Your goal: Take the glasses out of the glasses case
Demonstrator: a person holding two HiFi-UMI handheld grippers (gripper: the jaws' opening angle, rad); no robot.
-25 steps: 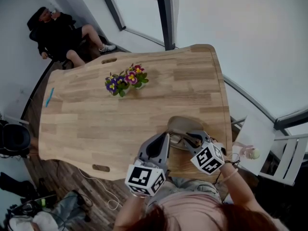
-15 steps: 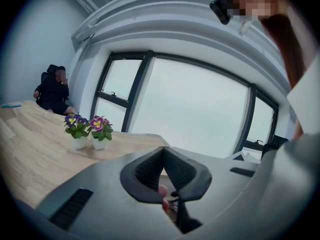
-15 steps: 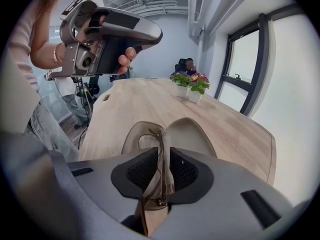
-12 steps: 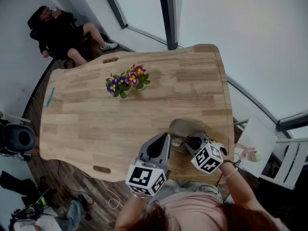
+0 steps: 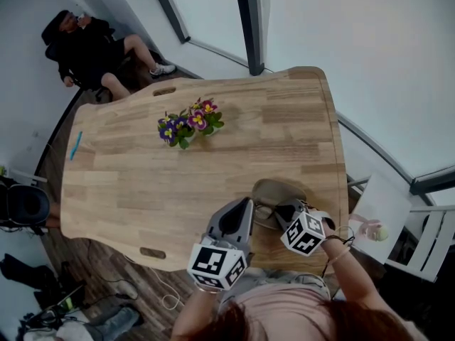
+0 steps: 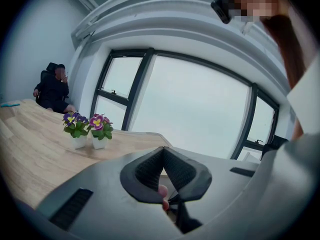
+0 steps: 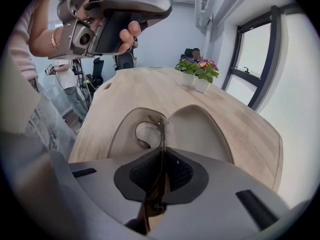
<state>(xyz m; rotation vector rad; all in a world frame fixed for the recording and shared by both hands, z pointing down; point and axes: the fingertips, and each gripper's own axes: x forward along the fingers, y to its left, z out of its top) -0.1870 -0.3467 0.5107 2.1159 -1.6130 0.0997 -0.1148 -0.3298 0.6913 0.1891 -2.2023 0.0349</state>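
Right gripper (image 7: 162,156) clamps glasses (image 7: 161,131) (edge-on), long axis running straight ahead over glasses case (image 7: 200,131).

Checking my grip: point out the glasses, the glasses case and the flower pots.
glasses (image 7: 162,132), right gripper view, on the thin frame.
glasses case (image 7: 196,130), right gripper view, lining of its open right half.
flower pots (image 7: 201,85), right gripper view, nearer white pot.

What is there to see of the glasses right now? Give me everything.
The glasses have a thin, dark wire frame, metal by the look, with clear lenses. The right gripper is shut on them, pinching the frame edge-on between its jaws, so one rounded lens shows left of the jaw line. They reach forward over the open tan glasses case lying on the wooden table; whether they touch its lining cannot be told.
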